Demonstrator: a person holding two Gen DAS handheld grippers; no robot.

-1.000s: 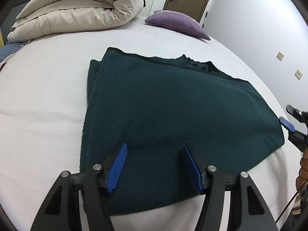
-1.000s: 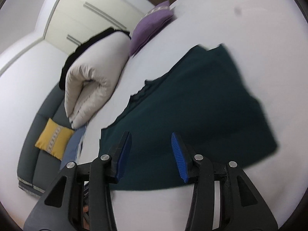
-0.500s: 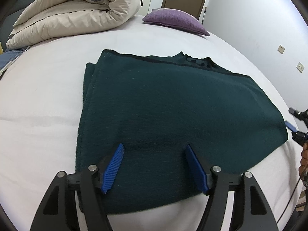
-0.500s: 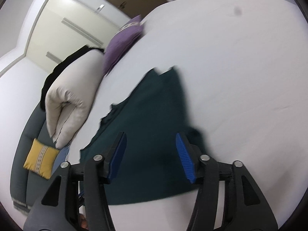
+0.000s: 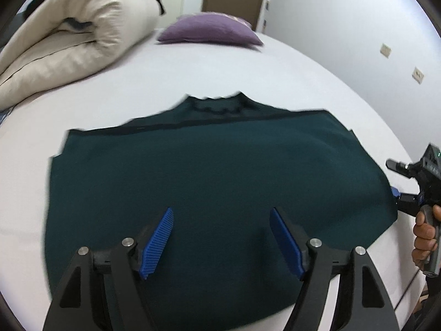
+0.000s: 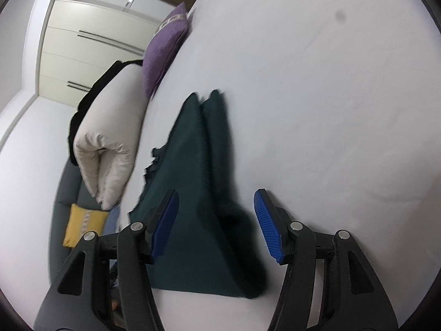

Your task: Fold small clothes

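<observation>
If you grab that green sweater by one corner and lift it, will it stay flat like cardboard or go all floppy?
Probably floppy: the green sweater is soft knit lying folded in limp layers on the bed. It likely sags and may unfold if lifted by one corner. Its fuzzy surface probably grips rather than slips.

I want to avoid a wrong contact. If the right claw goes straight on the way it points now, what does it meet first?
Most likely the dark green garment: the right claw is open and aimed down at the near corner, with nothing between. Depth is unclear, so it may touch the white bed sheet beside it.
</observation>
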